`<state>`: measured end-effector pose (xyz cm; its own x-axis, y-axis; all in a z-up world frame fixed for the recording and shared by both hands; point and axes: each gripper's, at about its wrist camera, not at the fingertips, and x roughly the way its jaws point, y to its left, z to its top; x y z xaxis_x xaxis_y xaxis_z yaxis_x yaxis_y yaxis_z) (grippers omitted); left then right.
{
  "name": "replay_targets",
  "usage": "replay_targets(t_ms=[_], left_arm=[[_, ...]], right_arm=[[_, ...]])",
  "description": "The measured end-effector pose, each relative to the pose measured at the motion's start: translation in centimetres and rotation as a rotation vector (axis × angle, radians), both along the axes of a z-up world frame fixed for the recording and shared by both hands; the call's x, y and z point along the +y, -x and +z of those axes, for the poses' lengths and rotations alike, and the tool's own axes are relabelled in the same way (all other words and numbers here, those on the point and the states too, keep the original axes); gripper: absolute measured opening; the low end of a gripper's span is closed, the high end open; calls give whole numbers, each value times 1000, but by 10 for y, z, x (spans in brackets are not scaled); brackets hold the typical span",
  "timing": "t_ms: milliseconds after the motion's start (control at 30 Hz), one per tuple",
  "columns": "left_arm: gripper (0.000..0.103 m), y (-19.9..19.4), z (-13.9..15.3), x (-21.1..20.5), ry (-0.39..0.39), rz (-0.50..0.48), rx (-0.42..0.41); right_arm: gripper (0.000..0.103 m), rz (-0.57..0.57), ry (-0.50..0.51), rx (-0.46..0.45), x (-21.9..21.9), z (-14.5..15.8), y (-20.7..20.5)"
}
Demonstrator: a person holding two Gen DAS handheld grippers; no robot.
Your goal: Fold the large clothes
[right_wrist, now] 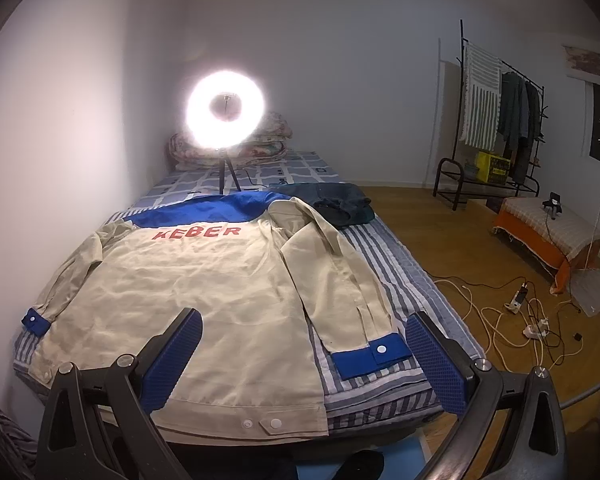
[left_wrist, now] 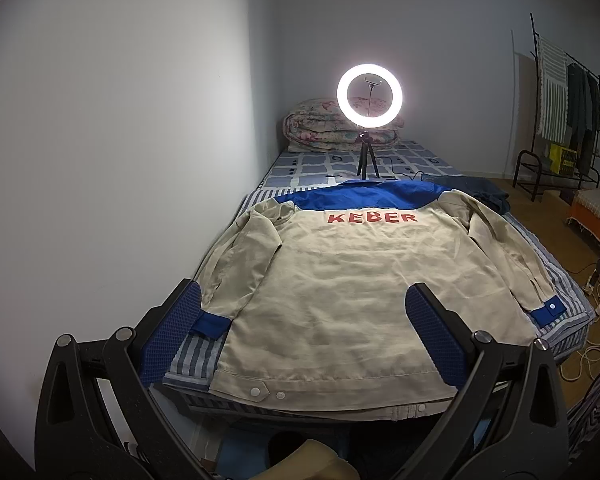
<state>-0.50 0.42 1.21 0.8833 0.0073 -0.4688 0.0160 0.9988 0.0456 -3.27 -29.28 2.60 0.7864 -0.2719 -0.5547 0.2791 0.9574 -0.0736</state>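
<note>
The left gripper (left_wrist: 304, 300) has its two blue fingers spread wide apart at the bottom of the left wrist picture. Nothing is between them. It hangs over the near edge of the jacket (left_wrist: 340, 280) and does not touch it. The right gripper (right_wrist: 304, 328) is wide too, at the bottom of the right wrist picture, and it holds nothing.

The jacket lies flat on the bed (left_wrist: 556, 280), back side up, in the middle of both pictures. It is mostly tan, with a blue band across the shoulders at the far end. Red letters just below the band spell KEBER. Both sleeves lie along the sides of the jacket and end in blue cuffs. In the left wrist picture, the left finger sits just beside one blue cuff (left_wrist: 210, 322) at the lower left. In the right wrist picture, the right finger sits just beside the other blue cuff (right_wrist: 372, 354) at the lower right. White snap buttons show on the near hem.

Farther back, a bright ring light (left_wrist: 369, 94) stands on a small tripod on the bed. Behind it is a folded quilt (left_wrist: 320, 128). A dark piece of clothing (right_wrist: 340, 202) lies near the jacket's far right shoulder. At the right of the pictures are a clothes rack (right_wrist: 496, 120) and cords (right_wrist: 512, 312) on the wooden floor.
</note>
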Motion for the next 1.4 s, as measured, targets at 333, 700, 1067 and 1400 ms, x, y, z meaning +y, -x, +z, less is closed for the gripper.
replay_targets(t_ms=[333, 700, 1067, 1400], left_arm=[[103, 0, 2, 0, -2, 5, -2], [103, 0, 0, 2, -1, 5, -5], [103, 0, 0, 3, 0, 6, -6], [103, -2, -1, 5, -3, 10, -5]], right_arm=[[103, 2, -3, 0, 2, -2, -1], [103, 8, -6, 0, 5, -4, -4], [103, 7, -6, -2, 6, -4, -5], [103, 27, -25, 4, 11, -4, -12]])
